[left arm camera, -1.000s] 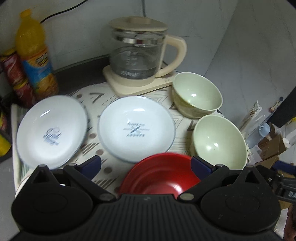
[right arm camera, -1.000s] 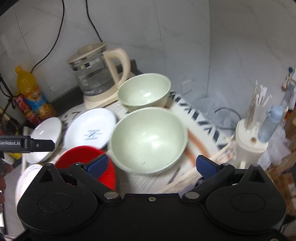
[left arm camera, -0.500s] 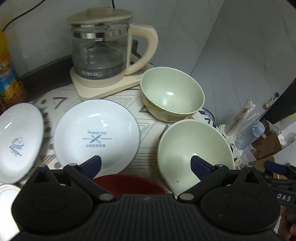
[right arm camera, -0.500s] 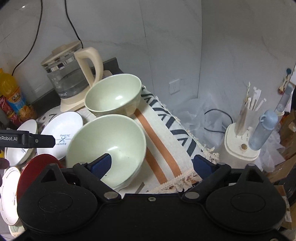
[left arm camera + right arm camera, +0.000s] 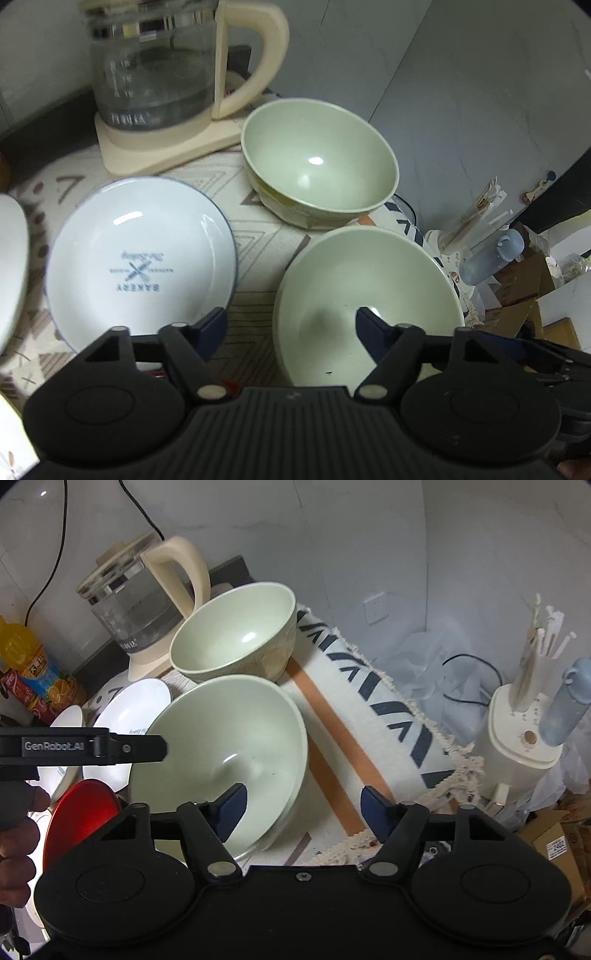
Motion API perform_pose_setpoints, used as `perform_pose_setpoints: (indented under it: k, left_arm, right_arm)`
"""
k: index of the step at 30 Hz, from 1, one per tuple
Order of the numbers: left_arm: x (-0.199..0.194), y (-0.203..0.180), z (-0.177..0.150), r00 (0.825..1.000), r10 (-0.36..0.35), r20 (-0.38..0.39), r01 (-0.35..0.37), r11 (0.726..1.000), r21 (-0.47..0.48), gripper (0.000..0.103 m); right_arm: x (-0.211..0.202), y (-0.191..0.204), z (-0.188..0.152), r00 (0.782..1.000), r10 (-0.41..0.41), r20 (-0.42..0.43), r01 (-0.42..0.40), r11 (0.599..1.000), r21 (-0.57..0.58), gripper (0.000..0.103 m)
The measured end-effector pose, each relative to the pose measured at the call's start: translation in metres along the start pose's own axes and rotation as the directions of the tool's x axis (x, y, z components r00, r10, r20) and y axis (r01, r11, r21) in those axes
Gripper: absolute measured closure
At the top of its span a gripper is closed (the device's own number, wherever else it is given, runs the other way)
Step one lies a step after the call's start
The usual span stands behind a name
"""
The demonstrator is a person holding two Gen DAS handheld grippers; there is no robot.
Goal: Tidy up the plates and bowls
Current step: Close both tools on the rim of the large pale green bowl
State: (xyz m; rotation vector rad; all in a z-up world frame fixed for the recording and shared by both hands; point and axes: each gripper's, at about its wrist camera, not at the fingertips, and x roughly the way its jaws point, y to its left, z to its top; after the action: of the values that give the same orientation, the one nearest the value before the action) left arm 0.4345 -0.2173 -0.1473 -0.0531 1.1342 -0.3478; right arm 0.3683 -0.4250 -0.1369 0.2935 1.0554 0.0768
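Two pale green bowls stand on the patterned cloth, the near one (image 5: 369, 280) (image 5: 221, 731) in front of the far one (image 5: 317, 158) (image 5: 236, 635). My left gripper (image 5: 291, 325) straddles the near bowl's left rim, right finger inside; its jaws are closing and the pads are clear of the rim. My right gripper (image 5: 303, 799) straddles the same bowl's right rim, left finger inside, and is also closing without touching. A white BAKERY plate (image 5: 140, 254) (image 5: 129, 709) lies to the left, a second white plate (image 5: 66, 720) beyond it. A red bowl (image 5: 85, 812) sits at the near left.
A glass kettle (image 5: 155, 74) on its cream base stands behind the dishes. A juice bottle (image 5: 29, 664) is at the far left. Off the cloth's fringed right edge (image 5: 458, 768) stand a chopstick holder (image 5: 524, 716), a blue bottle (image 5: 565, 709) and cardboard boxes (image 5: 554, 842).
Both grippers have come down and closer onto the near green bowl, and their jaws have narrowed. The red bowl has slipped almost out of the left wrist view.
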Motion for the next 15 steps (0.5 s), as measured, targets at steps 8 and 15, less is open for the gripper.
perform_pose_setpoints:
  k: [8, 15]
  left_arm:
    - [0.014, -0.006, -0.001, 0.999, -0.023, -0.023, 0.022, 0.999, -0.036, 0.06]
    - [-0.004, -0.006, -0.008, 0.999, -0.032, -0.002, 0.032, 0.998, -0.057, 0.063]
  right_arm:
    - [0.024, 0.006, 0.001, 0.995, 0.038, -0.095, -0.039, 0.999, -0.007, 0.08]
    - [0.01, 0.011, 0.005, 0.998, 0.019, -0.059, -0.022, 0.999, -0.045, 0.083]
